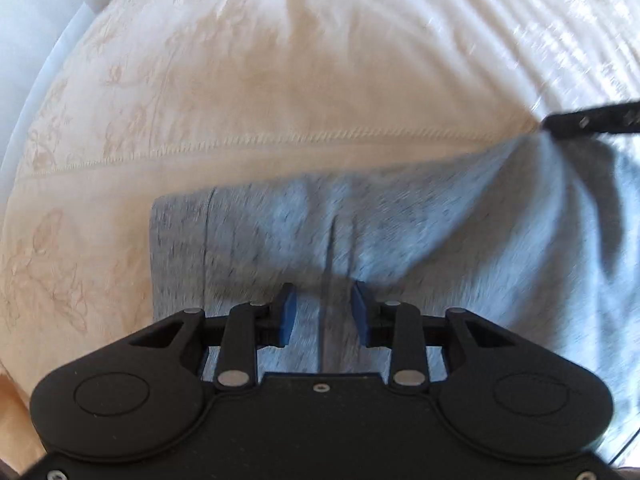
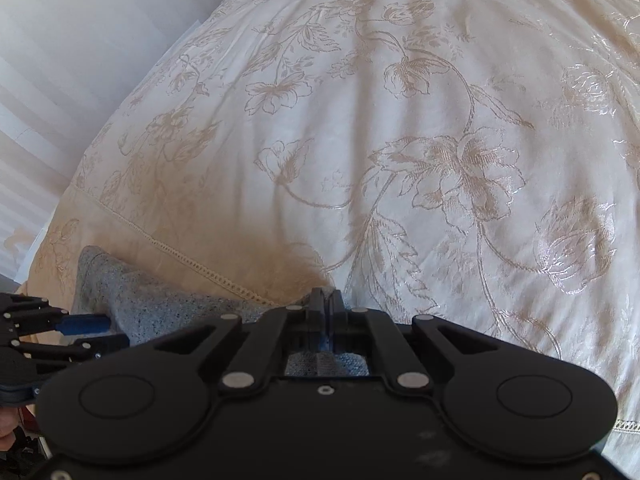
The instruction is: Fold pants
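Observation:
Grey pants [image 1: 400, 220] lie on a cream flowered bedspread [image 1: 280, 80]. In the left wrist view my left gripper [image 1: 323, 294] points down over them, its blue pads [image 1: 288, 316] apart, with a thin raised crease of the cloth running between them untouched. At the right edge my right gripper [image 1: 549, 124] pinches the pants' far edge and lifts it into a peak. In the right wrist view the right gripper [image 2: 328, 298] is shut, with grey cloth [image 2: 160, 300] under and behind its jaws. The left gripper [image 2: 114, 332] shows at the left, over the pants.
The bedspread [image 2: 400, 120] stretches far ahead and to the right. Its left edge drops off toward a pale wall [image 2: 80, 40]. A stitched hem line [image 2: 192, 264] crosses just beyond the pants. Part of a hand [image 2: 6, 436] shows at the lower left.

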Available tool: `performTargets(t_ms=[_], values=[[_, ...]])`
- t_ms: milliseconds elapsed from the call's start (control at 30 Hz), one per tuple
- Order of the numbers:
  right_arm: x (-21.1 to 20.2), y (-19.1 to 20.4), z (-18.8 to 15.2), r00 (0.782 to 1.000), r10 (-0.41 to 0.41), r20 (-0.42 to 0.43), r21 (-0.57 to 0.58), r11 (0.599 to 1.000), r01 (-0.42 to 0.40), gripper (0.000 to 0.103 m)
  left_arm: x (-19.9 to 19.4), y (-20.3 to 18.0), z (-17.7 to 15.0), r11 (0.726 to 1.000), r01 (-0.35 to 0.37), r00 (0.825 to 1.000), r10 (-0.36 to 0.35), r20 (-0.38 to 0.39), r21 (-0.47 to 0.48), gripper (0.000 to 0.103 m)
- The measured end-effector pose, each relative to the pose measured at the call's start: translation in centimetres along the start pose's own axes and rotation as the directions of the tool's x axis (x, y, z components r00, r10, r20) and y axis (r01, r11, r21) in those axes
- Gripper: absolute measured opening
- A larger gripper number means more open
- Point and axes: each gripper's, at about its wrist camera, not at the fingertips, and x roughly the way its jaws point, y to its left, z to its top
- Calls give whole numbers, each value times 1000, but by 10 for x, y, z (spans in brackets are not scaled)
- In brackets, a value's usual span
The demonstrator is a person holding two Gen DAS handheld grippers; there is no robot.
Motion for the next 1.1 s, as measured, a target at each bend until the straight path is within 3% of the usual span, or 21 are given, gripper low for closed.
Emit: performTargets(t_ms=[67, 200, 233, 333, 433, 533, 600, 667, 733, 867, 933, 1000, 1100], values=[[9, 2, 0, 1000, -23, -4, -9, 1000, 23, 3, -1, 12, -12, 998, 49, 998, -48, 39, -28, 44], [14, 6, -3, 998, -57, 27, 4, 998, 57, 7, -13, 4, -14, 999, 14, 999, -15, 33, 40, 44], [8, 6, -4, 996, -66, 58, 19, 998, 65, 14, -18, 1, -14, 999, 10, 999, -12, 32, 54, 42], [-28, 5, -11, 984, -67, 165, 102, 994, 51, 16, -43, -5, -11, 996, 61, 995, -65, 73, 62, 36], [-67, -2, -32, 972, -95, 216, 165, 984, 60, 18, -68, -25, -7, 985, 135, 977, -150, 153, 107, 36], [-89, -9, -70, 972, -144, 187, 219, 970, 102, 18, -68, -55, -14, 951, 230, 955, -261, 140, 206, 37], [-93, -13, -104, 975, -184, 126, 247, 958, 149, 18, -58, -74, -28, 929, 258, 953, -289, 89, 264, 38], [-91, -14, -134, 974, -220, 61, 251, 948, 198, 18, -43, -89, -44, 912, 249, 964, -267, 10, 326, 38], [-88, -13, -170, 967, -255, -28, 234, 938, 254, 18, -28, -99, -63, 900, 195, 980, -197, -36, 390, 38], [-92, -9, -218, 961, -254, -111, 261, 925, 275, 15, -34, -103, -86, 857, 151, 986, -169, -8, 492, 38], [-97, -9, -222, 961, -248, -125, 281, 920, 274, 15, -40, -102, -79, 854, 178, 982, -184, -35, 489, 37], [-106, -8, -216, 961, -259, -101, 286, 917, 277, 16, -53, -95, -64, 868, 250, 966, -255, -46, 428, 37], [-124, -9, -192, 953, -300, 38, 293, 915, 276, 19, -71, -93, -32, 892, 276, 949, -311, 44, 357, 38]])
